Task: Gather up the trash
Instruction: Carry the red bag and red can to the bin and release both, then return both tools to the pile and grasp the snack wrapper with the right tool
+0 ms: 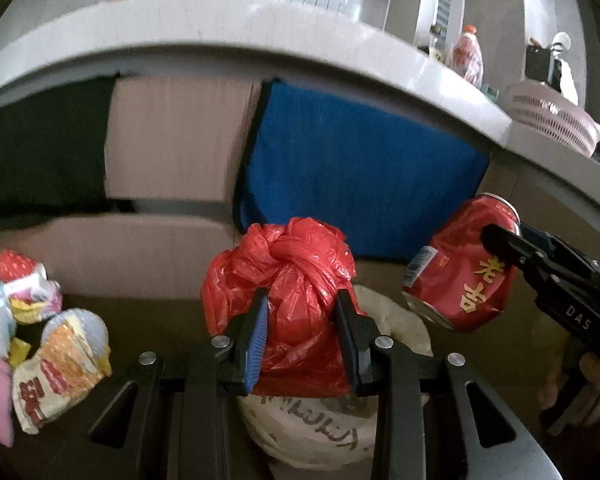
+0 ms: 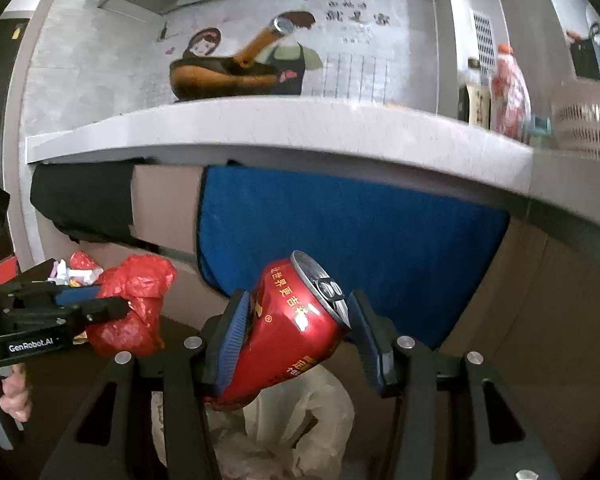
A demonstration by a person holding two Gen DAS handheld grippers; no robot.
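Kitchen floor, dark, low under a grey counter (image 2: 260,124); I'm running both grippers just above a white-lined bin (image 1: 312,428).

Left gripper (image 1: 302,336): pads pressed into a knotted red plastic bag (image 1: 288,280), held below the knot, directly over the bin mouth. Right gripper (image 2: 296,332): clamped across a dented red drink can (image 2: 292,320), tilted, tab end pointing up and away from me, also over the liner (image 2: 300,420).

Risks as I judge them:
- Both loads sit over one opening, close together. If I release at once, the can could glance off the bag and land outside.
- Can grip is skewed on a crushed wall, so it may pivot or slip early.
- Bag film is slick and soft; fingers could tear it or lose it if I swing.
- Liner looks slack; a drop on its rim might fold it in.

Contents: bin liner shows crumpled pale plastic, nothing else I can make out. Bag is tied, contents hidden.

Further out, left of the left gripper: a pile of snack wrappers (image 1: 40,340) on the floor, not yet collected. Beyond the bin: cardboard (image 1: 172,140), a blue cloth (image 1: 360,168) and a black cloth (image 1: 40,160) hanging under the counter. On top, far right: pink basket (image 1: 552,120), wok (image 2: 220,76) further back.
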